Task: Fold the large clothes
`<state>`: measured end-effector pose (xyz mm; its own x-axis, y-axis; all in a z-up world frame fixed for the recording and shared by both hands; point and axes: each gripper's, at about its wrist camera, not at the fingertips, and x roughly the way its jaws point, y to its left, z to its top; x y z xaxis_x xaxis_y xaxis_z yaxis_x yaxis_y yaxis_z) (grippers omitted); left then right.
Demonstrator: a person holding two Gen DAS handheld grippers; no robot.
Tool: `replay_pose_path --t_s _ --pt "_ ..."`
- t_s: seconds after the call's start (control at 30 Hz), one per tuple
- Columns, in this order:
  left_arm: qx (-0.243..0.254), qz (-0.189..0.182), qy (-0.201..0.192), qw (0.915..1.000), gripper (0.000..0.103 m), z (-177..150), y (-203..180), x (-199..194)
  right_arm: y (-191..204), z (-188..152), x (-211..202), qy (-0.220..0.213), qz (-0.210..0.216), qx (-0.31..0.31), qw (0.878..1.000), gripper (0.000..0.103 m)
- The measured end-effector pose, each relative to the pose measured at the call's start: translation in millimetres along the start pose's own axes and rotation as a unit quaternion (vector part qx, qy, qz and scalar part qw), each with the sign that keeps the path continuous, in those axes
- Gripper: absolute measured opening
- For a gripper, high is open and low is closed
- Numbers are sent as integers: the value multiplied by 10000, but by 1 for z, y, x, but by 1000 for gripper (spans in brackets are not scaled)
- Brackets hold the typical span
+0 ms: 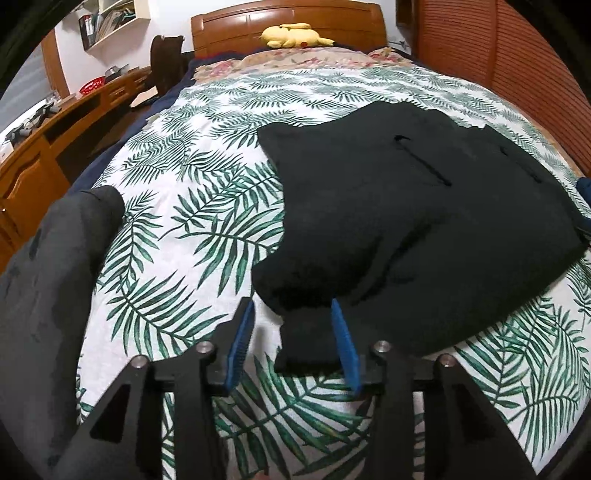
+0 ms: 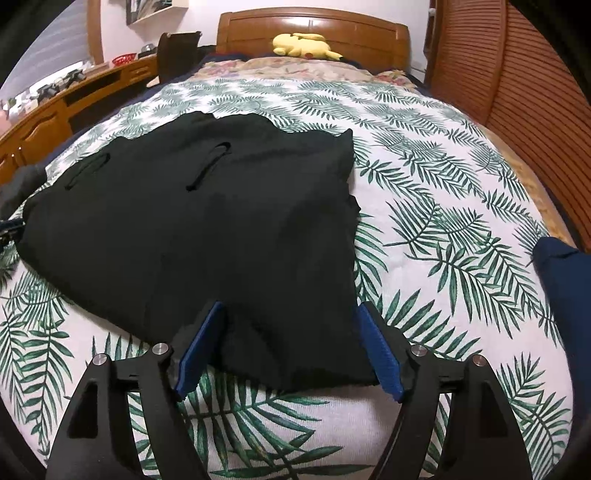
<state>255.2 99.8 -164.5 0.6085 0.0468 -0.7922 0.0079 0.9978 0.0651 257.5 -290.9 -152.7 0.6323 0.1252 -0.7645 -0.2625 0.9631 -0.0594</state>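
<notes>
A large black garment (image 1: 424, 221) lies spread on the leaf-print bedspread (image 1: 177, 229), its two slit pockets facing up. In the left wrist view my left gripper (image 1: 291, 302) is open at the garment's near left corner. A small flap of the cloth lies between its blue pads (image 1: 240, 332), close to the right one, and is not pinched. In the right wrist view the same garment (image 2: 184, 221) fills the left half. My right gripper (image 2: 291, 306) stands wide open astride its near right corner, with the cloth lying flat between the pads.
A grey garment (image 1: 55, 277) is heaped at the bed's left edge and a navy one (image 2: 565, 288) at the right edge. A yellow plush toy (image 1: 291, 37) lies by the wooden headboard (image 1: 288, 22). A wooden desk (image 1: 33, 155) runs along the left and a slatted wardrobe (image 2: 517, 74) along the right.
</notes>
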Motion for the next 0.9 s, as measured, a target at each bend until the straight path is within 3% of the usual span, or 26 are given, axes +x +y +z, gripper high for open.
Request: replay_pose_path --t_s 0.07,0.2,0.47,0.67,0.73,0.83,0.9 --pt "-52 88 28 9999 56 1 4 3 -1 0 2 18 -7 10 10000 78" --pt "-240 -40 85 9997 58 2 11 7 -1 -2 1 37 -37 -12 10000 80" --pt "-168 50 57 9998 59 -1 7 3 -13 -7 6 215 217 246 9992 85" --pt "-244 -277 135 9992 58 -7 10 -5 -21 -8 10 317 518 516 9968 84" --pt "-261 -411 154 9987 57 -8 10 -6 -20 -7 9 300 553 502 9968 80" --pt "-332 -642 218 9971 46 -8 11 -5 -16 -7 7 267 632 429 9967 70" --pt "-357 -745 245 9963 37 -8 10 -5 -15 -7 6 252 699 403 9964 57"
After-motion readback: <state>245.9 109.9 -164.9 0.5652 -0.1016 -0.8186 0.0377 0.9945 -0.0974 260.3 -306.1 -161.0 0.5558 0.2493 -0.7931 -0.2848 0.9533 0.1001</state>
